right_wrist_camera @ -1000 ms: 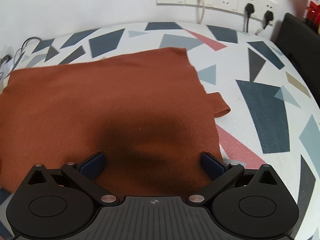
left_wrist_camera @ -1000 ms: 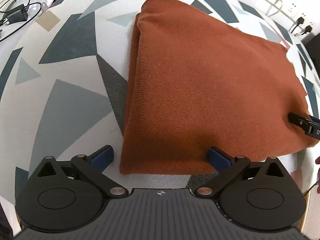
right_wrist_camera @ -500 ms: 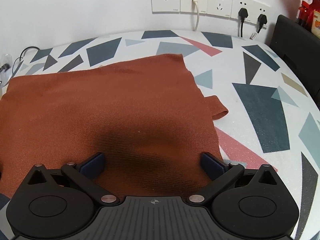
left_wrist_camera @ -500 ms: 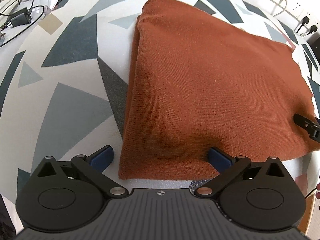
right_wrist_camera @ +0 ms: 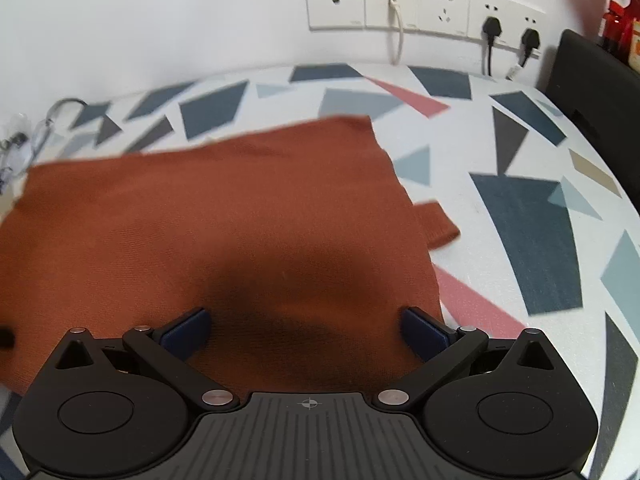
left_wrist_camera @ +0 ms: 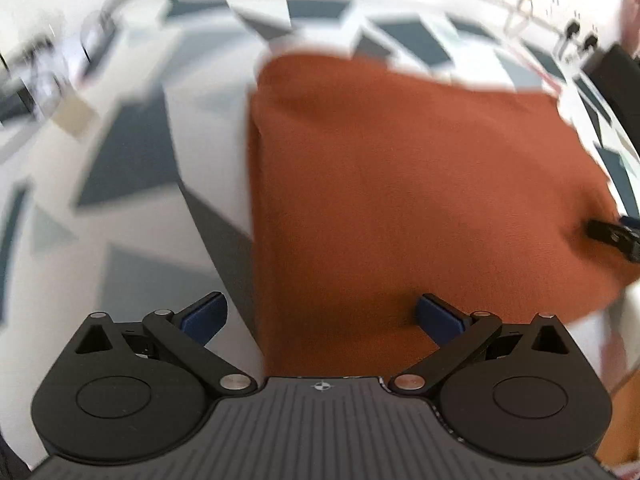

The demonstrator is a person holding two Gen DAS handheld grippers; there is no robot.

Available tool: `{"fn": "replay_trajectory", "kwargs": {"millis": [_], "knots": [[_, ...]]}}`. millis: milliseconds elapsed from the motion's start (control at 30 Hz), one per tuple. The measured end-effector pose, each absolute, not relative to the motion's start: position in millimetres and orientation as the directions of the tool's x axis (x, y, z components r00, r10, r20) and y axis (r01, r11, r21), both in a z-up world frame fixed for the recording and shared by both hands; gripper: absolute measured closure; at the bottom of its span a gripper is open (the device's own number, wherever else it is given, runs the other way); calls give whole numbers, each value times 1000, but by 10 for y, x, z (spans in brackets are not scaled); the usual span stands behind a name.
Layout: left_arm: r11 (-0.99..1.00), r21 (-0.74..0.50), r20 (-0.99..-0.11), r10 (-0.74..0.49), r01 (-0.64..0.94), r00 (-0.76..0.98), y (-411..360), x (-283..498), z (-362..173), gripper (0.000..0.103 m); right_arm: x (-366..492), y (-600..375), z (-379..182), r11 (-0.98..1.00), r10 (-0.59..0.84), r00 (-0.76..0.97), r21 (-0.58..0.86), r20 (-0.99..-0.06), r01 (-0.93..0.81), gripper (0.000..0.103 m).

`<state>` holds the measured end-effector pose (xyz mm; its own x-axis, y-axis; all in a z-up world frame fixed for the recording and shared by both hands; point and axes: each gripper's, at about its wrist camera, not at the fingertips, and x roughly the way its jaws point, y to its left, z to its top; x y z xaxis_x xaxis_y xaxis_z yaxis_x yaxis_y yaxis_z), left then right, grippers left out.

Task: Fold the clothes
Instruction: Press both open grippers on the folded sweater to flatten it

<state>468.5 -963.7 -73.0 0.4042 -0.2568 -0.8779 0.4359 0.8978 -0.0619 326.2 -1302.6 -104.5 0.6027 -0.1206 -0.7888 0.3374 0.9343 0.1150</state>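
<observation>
— What's the biggest thing there?
— The table (right_wrist_camera: pixel 520 216), covered in white with grey, navy and pink angular patches. It runs back to a white wall carrying a row of sockets (right_wrist_camera: pixel 424 10); a white cable and two black plugs hang from them.

— And the garment?
— A rust-orange knitted sweater (right_wrist_camera: pixel 224 224) lies folded flat on the table, in front of the sockets. From the right wrist camera it spreads wide, and a small flap of the same knit (right_wrist_camera: pixel 438 224) sticks out past its right edge. The left wrist view is blurred, but the sweater (left_wrist_camera: pixel 400 184) shows there as a thick folded block.

— Where are the grippers relative to the sweater?
— The left gripper (left_wrist_camera: pixel 320 314) sits at the sweater's near left corner, blue fingers spread wide: one over bare table, the other over the knit. The right gripper (right_wrist_camera: pixel 306 330) is over the sweater's near right part, fingers likewise far apart, nothing between them, a dark shadow on the cloth just ahead. Its black tip (left_wrist_camera: pixel 614 234) also shows at the sweater's right edge in the left view.

— Anything smaller?
— Some cables (right_wrist_camera: pixel 24 136) lie beyond the sweater's far left corner.
</observation>
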Motion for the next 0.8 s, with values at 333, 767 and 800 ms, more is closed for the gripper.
{"fn": "replay_trajectory", "kwargs": {"millis": [333, 767, 800], "knots": [[906, -120, -881, -286, 406, 377, -9673, 5180, -842, 1, 3543, -13558, -945, 898, -138, 621, 168, -771, 408, 1], [899, -125, -887, -291, 420, 358, -9828, 5346, -958, 0, 3625, -13789, -1080, 880, -160, 667, 201, -728, 430, 1], [900, -125, -885, -292, 418, 364, -9851, 5349, -960, 0, 3642, -13802, -1088, 888, -156, 660, 189, -735, 420, 1]]}}
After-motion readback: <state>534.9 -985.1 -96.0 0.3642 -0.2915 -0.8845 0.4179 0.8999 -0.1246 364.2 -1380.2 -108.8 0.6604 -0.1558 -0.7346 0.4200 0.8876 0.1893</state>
